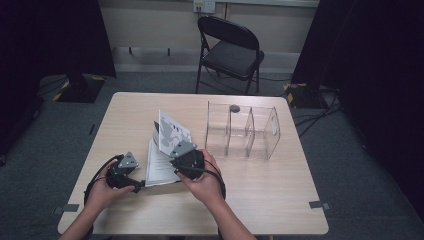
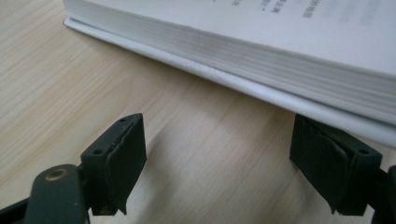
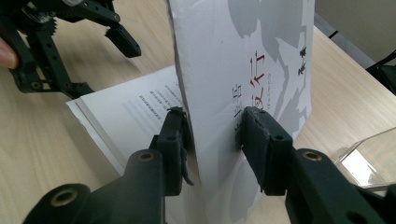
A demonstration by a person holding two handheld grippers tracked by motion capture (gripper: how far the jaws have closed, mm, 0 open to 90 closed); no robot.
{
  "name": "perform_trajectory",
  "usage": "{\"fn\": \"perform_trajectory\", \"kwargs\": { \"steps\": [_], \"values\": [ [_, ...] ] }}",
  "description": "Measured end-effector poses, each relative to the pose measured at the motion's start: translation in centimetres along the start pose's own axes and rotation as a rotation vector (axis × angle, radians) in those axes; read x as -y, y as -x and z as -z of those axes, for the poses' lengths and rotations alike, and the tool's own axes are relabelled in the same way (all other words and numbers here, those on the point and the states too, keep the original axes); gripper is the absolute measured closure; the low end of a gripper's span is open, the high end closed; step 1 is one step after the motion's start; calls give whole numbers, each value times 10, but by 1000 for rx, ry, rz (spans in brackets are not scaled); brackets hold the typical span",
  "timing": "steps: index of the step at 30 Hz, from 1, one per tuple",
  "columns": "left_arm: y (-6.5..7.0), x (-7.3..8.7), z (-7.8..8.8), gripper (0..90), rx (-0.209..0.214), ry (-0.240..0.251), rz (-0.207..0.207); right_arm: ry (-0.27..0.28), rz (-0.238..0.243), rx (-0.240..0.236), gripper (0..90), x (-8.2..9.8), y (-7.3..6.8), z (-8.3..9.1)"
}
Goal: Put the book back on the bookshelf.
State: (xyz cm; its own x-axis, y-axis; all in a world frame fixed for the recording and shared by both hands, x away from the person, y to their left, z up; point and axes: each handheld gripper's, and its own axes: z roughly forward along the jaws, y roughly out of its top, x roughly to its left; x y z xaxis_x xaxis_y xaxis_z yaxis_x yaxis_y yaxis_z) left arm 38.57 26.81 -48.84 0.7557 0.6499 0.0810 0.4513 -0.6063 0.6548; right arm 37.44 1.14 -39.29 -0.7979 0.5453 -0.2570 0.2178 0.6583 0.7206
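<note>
Pinching the book's [image 1: 162,160] thin, floppy front cover [image 3: 243,60] by its edge, the right hand-held gripper [image 3: 212,128] holds it upright, while the left hand-held gripper [image 2: 217,154] gapes beside the stiffer page block [image 2: 280,60].

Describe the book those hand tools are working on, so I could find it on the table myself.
On the pale wooden table, look left of the clear plastic divider box. The book lies flat there with white printed pages showing. Its cover, white with grey shapes, stands lifted upright, pinched by the right gripper.

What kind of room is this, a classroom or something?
Probably a studio or lab set up for recording, not a classroom: black curtains hang at both sides, cables trail over the grey carpet, and one plain wooden table stands by a folding chair.
</note>
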Motion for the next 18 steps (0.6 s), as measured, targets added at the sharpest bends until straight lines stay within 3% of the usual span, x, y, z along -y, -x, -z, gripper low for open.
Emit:
{"fn": "perform_trajectory", "kwargs": {
  "steps": [11, 18],
  "values": [
    [4, -3, -8, 165, -6, 47, 12, -7, 9, -9, 612, -7, -1, 9],
    [8, -7, -7, 163, 4, 55, -33, -26, 24, -20, 612, -9, -1, 11]
  ]
}}
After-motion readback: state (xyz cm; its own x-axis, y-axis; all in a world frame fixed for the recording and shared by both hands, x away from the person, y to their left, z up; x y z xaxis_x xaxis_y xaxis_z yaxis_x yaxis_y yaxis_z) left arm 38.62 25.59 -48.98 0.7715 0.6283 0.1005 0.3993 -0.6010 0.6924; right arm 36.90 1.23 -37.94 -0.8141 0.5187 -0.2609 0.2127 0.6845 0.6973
